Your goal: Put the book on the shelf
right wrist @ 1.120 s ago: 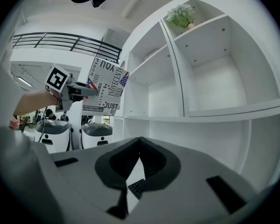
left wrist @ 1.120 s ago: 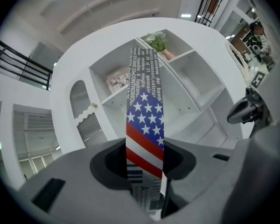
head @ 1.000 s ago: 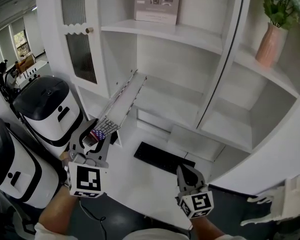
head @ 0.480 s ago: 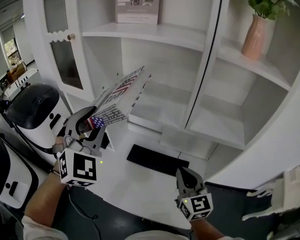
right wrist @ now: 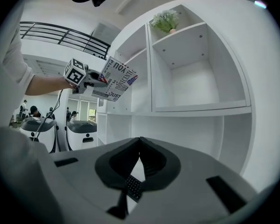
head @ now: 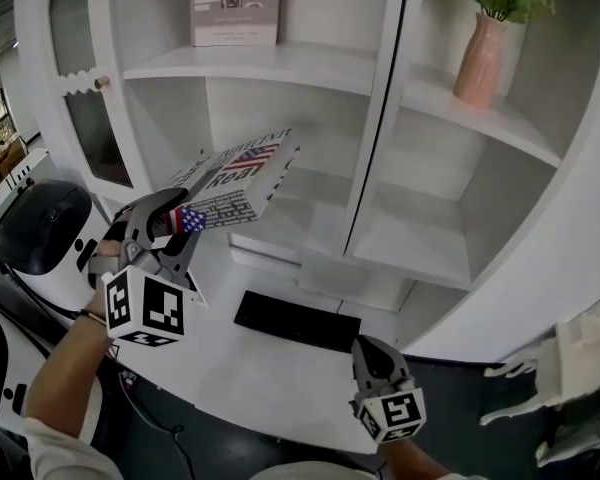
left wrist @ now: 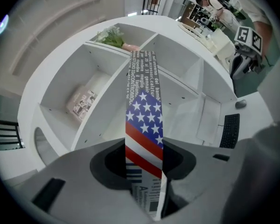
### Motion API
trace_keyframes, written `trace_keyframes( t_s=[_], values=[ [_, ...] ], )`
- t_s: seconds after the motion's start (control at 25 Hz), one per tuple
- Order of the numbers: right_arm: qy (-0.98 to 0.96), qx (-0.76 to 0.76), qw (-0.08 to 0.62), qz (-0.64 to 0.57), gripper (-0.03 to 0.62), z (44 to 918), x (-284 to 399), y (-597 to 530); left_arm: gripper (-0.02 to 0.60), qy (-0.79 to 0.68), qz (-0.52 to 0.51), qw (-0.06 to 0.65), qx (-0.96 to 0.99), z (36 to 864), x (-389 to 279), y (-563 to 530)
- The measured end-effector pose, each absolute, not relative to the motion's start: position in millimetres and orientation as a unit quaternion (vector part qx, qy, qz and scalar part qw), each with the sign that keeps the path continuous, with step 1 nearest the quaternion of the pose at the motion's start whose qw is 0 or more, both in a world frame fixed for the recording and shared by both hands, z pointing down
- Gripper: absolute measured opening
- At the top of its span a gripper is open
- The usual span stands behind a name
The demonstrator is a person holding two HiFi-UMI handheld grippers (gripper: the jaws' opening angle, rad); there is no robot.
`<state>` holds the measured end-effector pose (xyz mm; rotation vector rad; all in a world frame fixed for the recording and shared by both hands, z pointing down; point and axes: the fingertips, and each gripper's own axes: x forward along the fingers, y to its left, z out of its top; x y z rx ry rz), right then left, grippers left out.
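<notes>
The thin softcover book [head: 235, 180] has a white cover crowded with black lettering, a stars-and-stripes band across it and a barcode near one corner. I see it left of centre in the head view, tilted with its cover facing up, in the air in front of the left middle compartment of the tall white shelf unit [head: 310, 63]. Whether its far edge touches the board there I cannot tell. My left claw [head: 175, 226] grips it by the near corner. In the left gripper view the book [left wrist: 143, 125] runs edge-on between the jaws of the left claw [left wrist: 144, 171], both pads pressed on it. The right gripper view catches the book [right wrist: 116, 80] at its upper left.

My right claw [head: 377, 353] sits low at the bottom centre of the head view, jaws brought together on nothing, above the white tabletop [head: 230, 368].

By count: one book in the claw, and one grey printed booklet [head: 235, 6] standing upright on the top left shelf. One pink vase [head: 478, 60] of green leaves stands on the upper right shelf. One flat black keyboard [head: 298, 320] lies on the tabletop, and one black-topped white machine [head: 45, 223] sits at the left edge.
</notes>
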<state>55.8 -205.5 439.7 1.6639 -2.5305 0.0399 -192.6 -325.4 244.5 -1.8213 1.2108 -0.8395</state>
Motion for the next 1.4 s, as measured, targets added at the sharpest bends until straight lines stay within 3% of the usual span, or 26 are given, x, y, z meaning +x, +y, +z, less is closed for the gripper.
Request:
trace_keyframes(
  t_s=[0.64, 1.4],
  values=[
    [-0.807, 0.586, 0.068, 0.015, 0.003, 443, 86, -206, 0.153, 0.394, -0.411, 0.445, -0.691, 265, -167, -382],
    [-0.782, 0.618, 0.068, 0.031, 0.003, 455, 117, -207, 0.153, 0.319, -0.481, 0.449, -0.682, 298, -134, -439]
  ],
)
